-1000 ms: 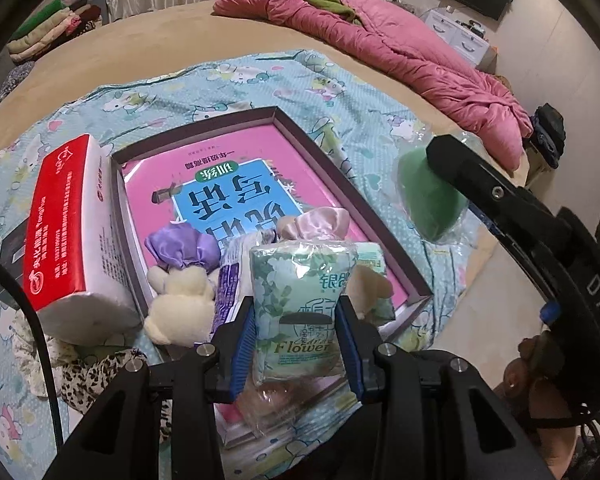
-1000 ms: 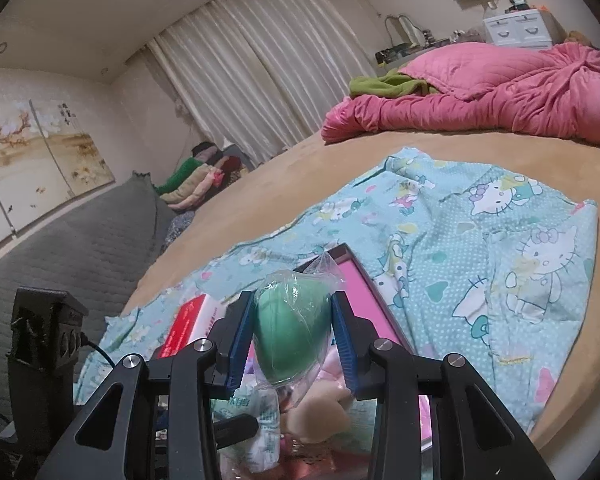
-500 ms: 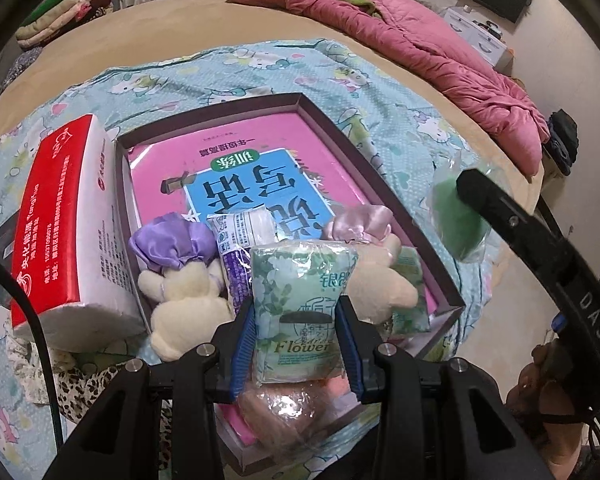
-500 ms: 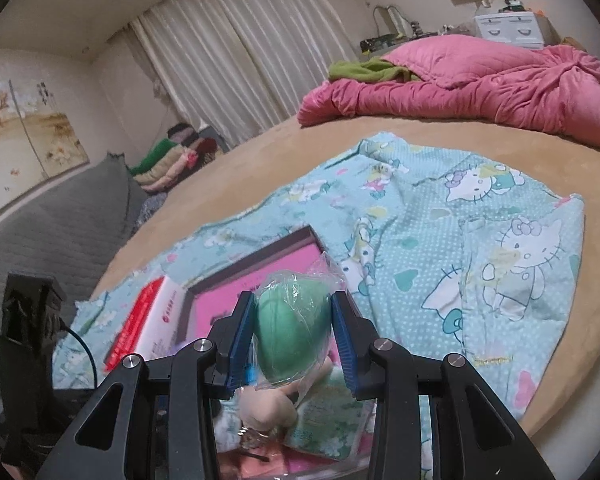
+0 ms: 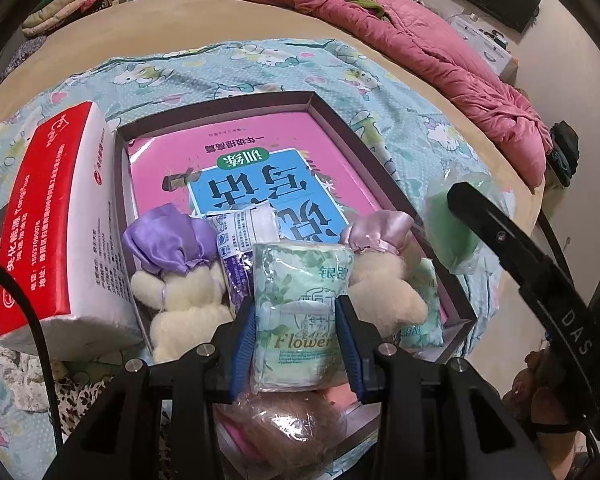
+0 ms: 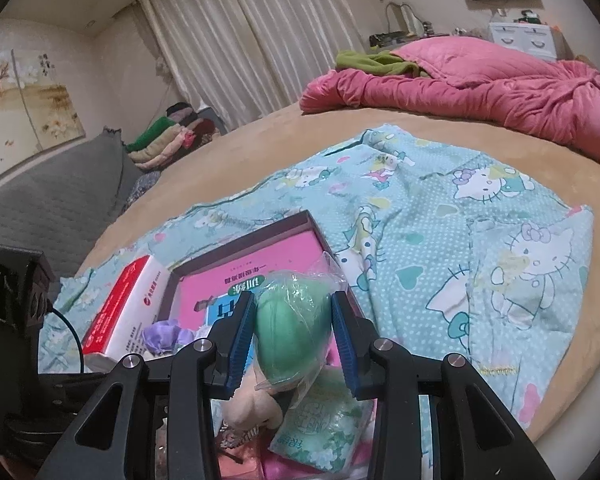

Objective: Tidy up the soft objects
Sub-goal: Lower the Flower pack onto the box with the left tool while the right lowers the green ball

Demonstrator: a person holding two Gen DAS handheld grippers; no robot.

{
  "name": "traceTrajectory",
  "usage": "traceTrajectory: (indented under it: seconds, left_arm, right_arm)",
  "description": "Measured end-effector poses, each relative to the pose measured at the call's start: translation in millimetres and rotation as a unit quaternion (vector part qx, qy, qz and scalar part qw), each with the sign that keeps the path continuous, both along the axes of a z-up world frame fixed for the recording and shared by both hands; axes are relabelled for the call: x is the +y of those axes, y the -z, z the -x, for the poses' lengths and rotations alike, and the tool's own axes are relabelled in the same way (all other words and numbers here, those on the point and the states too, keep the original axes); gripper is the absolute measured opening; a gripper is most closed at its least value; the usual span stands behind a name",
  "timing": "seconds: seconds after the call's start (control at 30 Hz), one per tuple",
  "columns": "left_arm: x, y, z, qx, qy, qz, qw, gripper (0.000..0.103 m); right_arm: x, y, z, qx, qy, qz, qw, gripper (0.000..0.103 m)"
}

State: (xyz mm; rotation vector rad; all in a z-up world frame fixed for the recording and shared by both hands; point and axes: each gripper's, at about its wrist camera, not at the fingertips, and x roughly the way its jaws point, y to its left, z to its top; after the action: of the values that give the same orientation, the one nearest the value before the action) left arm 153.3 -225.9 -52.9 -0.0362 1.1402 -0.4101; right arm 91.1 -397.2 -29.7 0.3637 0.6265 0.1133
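My left gripper (image 5: 296,326) is shut on a pale green tissue pack (image 5: 302,312) printed "Flower", held just over the near end of a dark shallow box (image 5: 340,118) lined with a pink book. In the box lie a cream plush with a purple cap (image 5: 172,280), a cream plush with a pink cap (image 5: 384,280), a purple-white packet (image 5: 242,240), another green tissue pack (image 5: 422,308) and a wrapped pinkish sponge (image 5: 284,426). My right gripper (image 6: 292,336) is shut on a green sponge in clear wrap (image 6: 290,328), above the box's right side; the sponge (image 5: 448,236) also shows from the left.
A red and white tissue box (image 5: 56,224) stands against the box's left wall. Everything rests on a blue cartoon-print sheet (image 6: 480,248) over a tan bed. A pink quilt (image 6: 480,88) lies at the far end, folded clothes (image 6: 168,140) at the left. A leopard-print cloth (image 5: 76,392) lies near left.
Both grippers have sunk closer to the box while keeping their grips. The box's contents now fill more of the left wrist view, and the green sponge has come lower over the box's right side.
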Motion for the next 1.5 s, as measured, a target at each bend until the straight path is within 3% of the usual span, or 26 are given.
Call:
traceTrajectory:
  seconds: [0.6,0.87,1.5]
  left_arm:
    - [1.8,0.0,-1.5,-0.009,-0.003,-0.001,1.0000,0.039]
    - [-1.0,0.3,1.2,-0.015,0.001,-0.006,0.9999,0.040]
    - [-8.6,-2.3,8.3,-0.022,0.019,-0.011,0.9995,0.042]
  right_arm:
    - [13.5,24.0,-28.0,0.037,-0.018,0.018,0.999,0.040]
    - [8.1,32.3,-36.1,0.040,-0.017,0.002,0.999,0.040]
    - [-4.3,41.2,-36.1,0.051,0.009,-0.017,0.998,0.052]
